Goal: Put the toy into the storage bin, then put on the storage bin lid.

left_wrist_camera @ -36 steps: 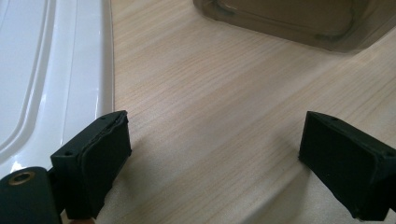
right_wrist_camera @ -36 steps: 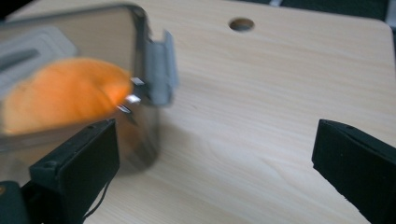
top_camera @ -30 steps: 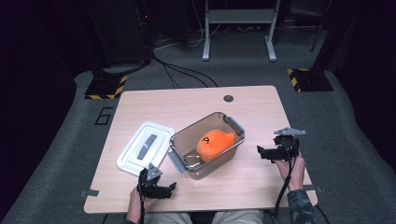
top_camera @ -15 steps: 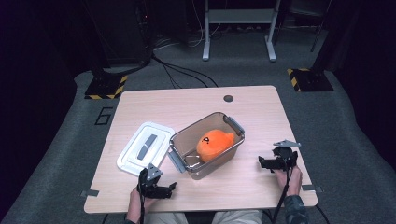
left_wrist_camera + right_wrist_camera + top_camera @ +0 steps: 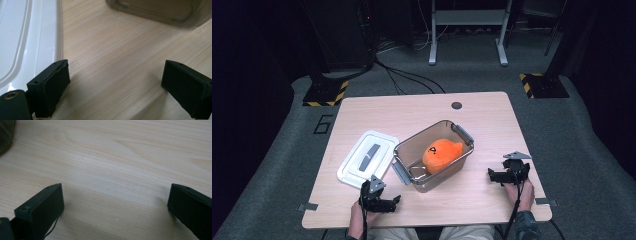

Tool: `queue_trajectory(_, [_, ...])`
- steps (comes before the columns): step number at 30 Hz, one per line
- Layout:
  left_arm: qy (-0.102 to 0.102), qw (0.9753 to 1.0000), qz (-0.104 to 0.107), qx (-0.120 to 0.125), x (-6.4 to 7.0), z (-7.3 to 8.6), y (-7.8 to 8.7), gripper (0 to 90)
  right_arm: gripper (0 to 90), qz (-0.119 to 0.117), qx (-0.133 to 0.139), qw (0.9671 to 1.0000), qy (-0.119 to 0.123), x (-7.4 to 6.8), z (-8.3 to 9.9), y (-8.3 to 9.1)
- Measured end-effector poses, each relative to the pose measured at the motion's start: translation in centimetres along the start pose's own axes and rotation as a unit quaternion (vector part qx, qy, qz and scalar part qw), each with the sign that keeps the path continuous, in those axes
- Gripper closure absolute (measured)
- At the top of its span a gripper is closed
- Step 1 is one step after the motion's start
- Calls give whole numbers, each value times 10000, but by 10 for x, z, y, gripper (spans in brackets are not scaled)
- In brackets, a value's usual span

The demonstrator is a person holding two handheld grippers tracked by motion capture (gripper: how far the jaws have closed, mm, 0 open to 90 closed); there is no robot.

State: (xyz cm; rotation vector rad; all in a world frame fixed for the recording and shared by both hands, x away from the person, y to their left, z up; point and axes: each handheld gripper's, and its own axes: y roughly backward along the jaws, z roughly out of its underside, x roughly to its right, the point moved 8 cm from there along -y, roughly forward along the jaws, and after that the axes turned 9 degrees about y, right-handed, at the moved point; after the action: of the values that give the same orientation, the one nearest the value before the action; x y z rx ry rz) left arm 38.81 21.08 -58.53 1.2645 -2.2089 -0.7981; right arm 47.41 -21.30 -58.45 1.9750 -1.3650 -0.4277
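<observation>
The worktop (image 5: pixel 492 125) is pale wood with fine grain. A clear, brown-tinted box (image 5: pixel 434 155) holds an orange plush toy (image 5: pixel 442 154). The lid (image 5: pixel 367 159) is white with a grey handle; the fingers (image 5: pixel 50 87) are black.

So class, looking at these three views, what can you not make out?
- High view: the toy's underside, hidden by the bin walls.
- Left gripper view: the lid and bin, cut off by the frame edges.
- High view: the shiny item beside the toy, too small to identify.

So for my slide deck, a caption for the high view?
Open tongs and flank a clear bin holding an orange plush, white lid beside it.
</observation>
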Motion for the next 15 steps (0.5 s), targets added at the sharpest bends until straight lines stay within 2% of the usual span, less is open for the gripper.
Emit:
queue_trajectory(4, [25,10000,9,-18,0,1,1,65,0,-2,6,10000,-26,0,0,0])
queue_trajectory(7, [70,9999,-5,77,-2,-3,6,60,0,-3,6,10000,-20,0,0,0])
queue_trajectory(11, [164,9995,-53,265,-12,-19,21,58,0,-5,5,10000,-18,0,0,0])
queue_trajectory(13, [217,9991,-94,355,-21,-30,29,57,0,-5,5,10000,-20,0,0,0])
queue_trajectory(15, [247,9984,-221,452,-33,-43,35,58,0,-8,6,10000,-16,0,0,0])
